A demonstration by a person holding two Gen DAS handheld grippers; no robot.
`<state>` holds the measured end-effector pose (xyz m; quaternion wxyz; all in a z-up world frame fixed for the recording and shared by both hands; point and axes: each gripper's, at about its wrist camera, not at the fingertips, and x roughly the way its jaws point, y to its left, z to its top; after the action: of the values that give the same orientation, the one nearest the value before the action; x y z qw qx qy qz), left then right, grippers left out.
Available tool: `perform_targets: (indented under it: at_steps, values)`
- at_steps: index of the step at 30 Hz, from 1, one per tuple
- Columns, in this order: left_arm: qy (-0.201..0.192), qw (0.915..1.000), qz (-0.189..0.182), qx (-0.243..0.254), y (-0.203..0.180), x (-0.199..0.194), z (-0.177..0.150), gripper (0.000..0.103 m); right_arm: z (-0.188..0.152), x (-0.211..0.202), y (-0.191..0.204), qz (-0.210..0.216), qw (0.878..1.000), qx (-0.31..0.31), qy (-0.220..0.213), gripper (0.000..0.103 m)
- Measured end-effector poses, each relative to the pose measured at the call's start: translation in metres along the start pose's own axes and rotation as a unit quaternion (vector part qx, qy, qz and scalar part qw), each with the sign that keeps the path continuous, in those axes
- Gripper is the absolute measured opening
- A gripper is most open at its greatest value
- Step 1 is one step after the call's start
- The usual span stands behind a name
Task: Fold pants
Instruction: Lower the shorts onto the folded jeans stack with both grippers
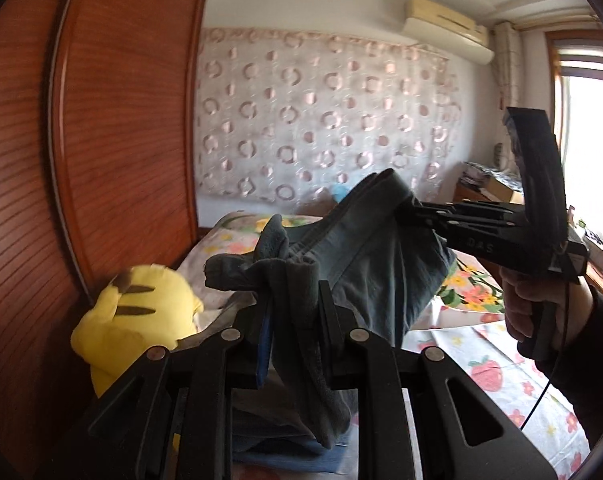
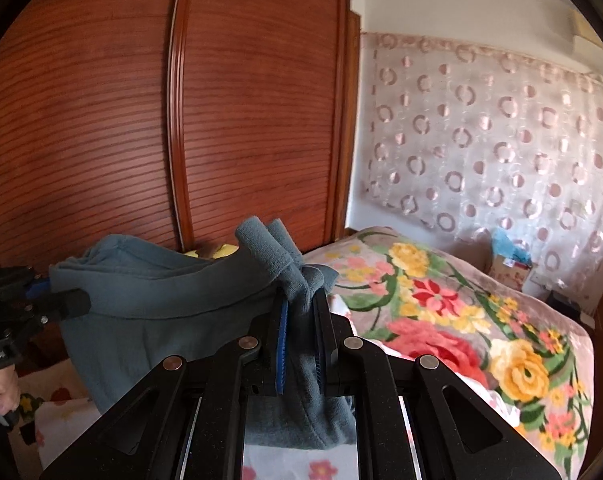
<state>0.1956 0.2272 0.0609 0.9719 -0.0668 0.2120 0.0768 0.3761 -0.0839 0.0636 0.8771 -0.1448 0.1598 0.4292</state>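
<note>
Grey-blue pants (image 1: 365,256) hang in the air between my two grippers, above the bed. My left gripper (image 1: 291,292) is shut on a bunched end of the pants, which drapes down between its fingers. My right gripper (image 2: 301,300) is shut on another bunched end of the pants (image 2: 161,300). In the left wrist view the right gripper (image 1: 411,210) comes in from the right, pinching the cloth. In the right wrist view the left gripper (image 2: 65,300) shows at the left edge, clamped on the cloth.
A bed with a floral blanket (image 2: 461,320) lies below and to the right. A wooden wardrobe (image 2: 181,120) stands close behind. A yellow plush toy (image 1: 133,320) lies on the bed by the wardrobe. A strawberry-print sheet (image 1: 493,376) covers the near side.
</note>
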Motion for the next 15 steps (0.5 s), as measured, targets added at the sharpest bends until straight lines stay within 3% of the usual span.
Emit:
perform_targets:
  at_steps: [9, 15]
  values:
    - [0.033, 0.998, 0.037, -0.04, 0.031, 0.027, -0.022, 0.021, 0.025, 0.078, 0.001, 0.035, 0.999, -0.022, 0.035, 0.011]
    - [0.055, 0.9962, 0.043, -0.051, 0.04, 0.039, -0.032, 0.021, 0.027, 0.113, -0.002, 0.036, 0.997, -0.021, 0.062, 0.011]
